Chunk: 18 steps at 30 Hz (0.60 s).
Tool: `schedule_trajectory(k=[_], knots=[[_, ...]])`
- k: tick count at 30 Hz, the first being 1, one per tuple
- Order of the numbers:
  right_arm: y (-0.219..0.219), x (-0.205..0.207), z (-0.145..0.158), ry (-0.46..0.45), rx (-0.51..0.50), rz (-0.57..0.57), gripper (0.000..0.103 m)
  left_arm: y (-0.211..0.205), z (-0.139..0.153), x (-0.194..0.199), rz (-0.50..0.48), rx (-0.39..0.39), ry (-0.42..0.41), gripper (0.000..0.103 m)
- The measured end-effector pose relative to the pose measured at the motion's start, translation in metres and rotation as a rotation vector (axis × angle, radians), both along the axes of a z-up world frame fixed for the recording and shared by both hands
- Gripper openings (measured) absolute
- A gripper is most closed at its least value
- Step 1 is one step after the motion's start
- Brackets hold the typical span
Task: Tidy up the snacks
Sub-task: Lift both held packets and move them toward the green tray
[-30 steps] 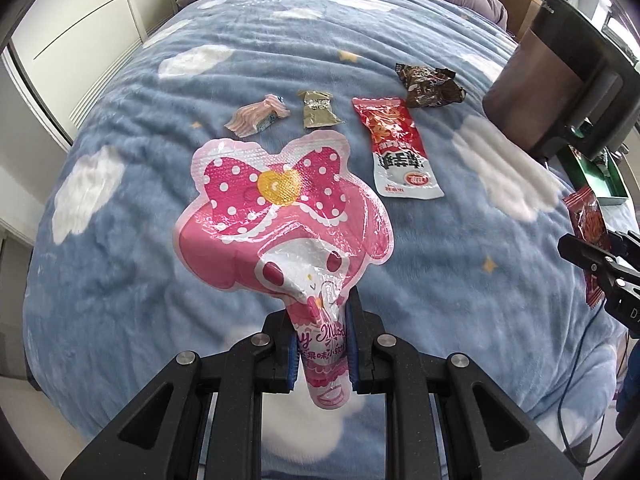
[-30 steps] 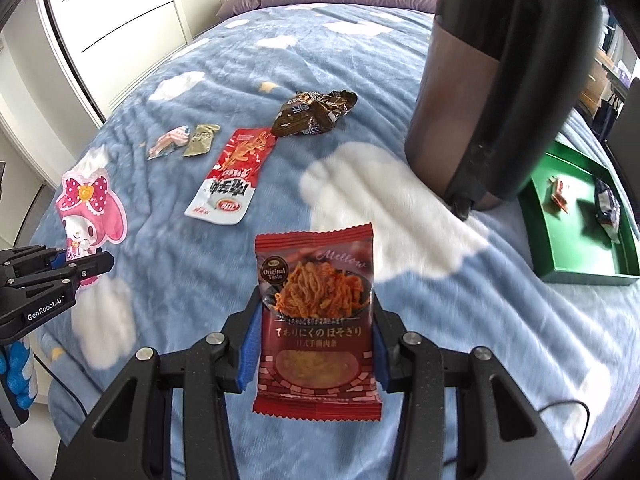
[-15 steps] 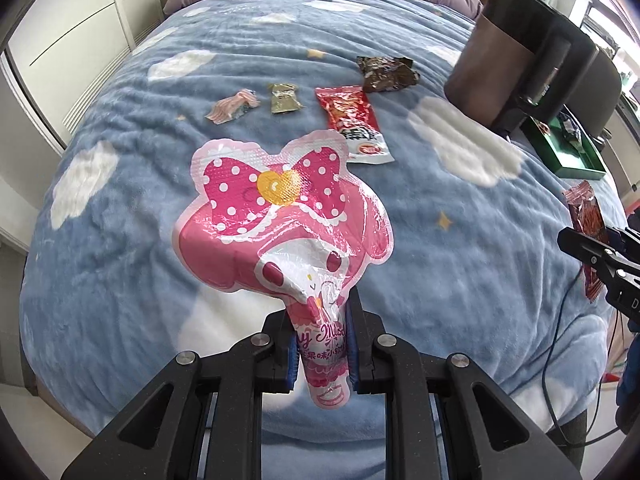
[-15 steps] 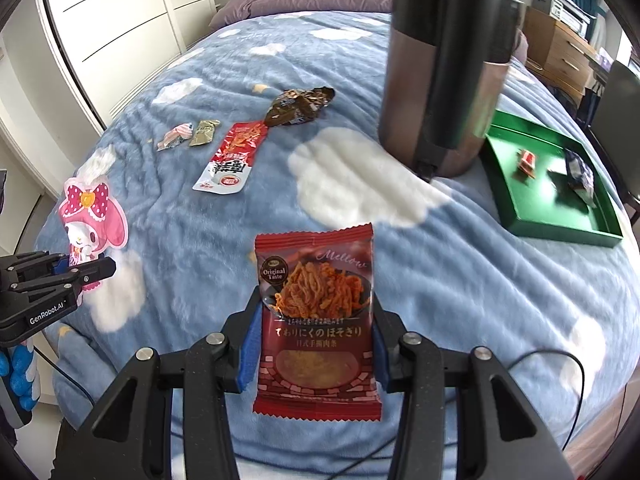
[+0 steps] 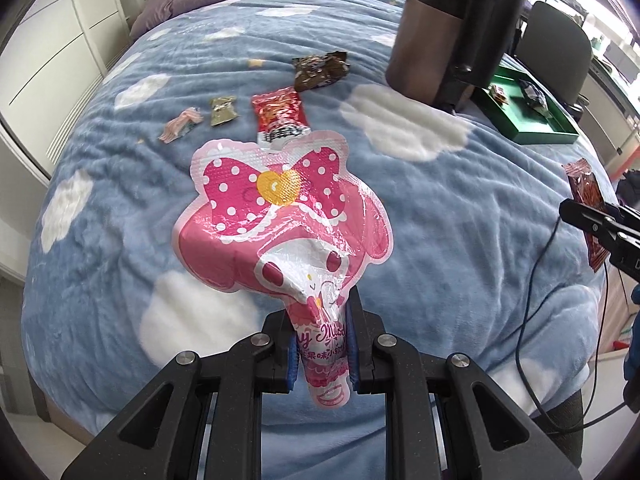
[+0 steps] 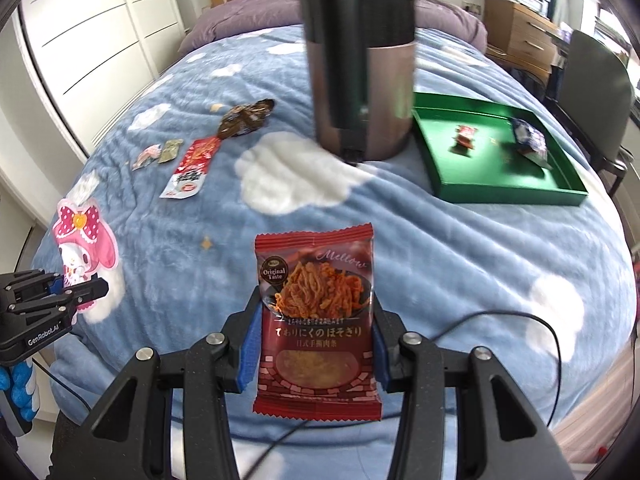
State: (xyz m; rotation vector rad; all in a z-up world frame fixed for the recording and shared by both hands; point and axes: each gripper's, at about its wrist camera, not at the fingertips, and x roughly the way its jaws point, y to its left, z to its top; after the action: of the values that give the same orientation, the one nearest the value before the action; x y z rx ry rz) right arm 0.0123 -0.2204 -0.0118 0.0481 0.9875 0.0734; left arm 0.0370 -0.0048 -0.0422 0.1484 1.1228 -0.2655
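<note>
The left gripper [image 5: 322,354] clamps the pink character pouch [image 5: 280,216] and the right gripper [image 6: 316,350] clamps the red noodle packet [image 6: 316,320], both above the bed [image 6: 460,260], short of the green tray [image 6: 500,196].

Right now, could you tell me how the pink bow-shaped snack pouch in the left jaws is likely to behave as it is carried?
The pink pouch looks light and fairly stiff: held only at its narrow bottom by the left gripper, it stands up without drooping. Its glossy, crinkled film may be slippery, so it could slide. The wide top above a thin neck might sway on quick moves.
</note>
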Motion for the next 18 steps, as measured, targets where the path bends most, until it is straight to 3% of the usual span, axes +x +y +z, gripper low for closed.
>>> schedule_trajectory(k=[18], knots=[[-0.101,-0.029,0.011,-0.062,0.032,-0.169,0.063,-0.073,0.009,-0.017,-0.144,0.073,-0.010,0.016]])
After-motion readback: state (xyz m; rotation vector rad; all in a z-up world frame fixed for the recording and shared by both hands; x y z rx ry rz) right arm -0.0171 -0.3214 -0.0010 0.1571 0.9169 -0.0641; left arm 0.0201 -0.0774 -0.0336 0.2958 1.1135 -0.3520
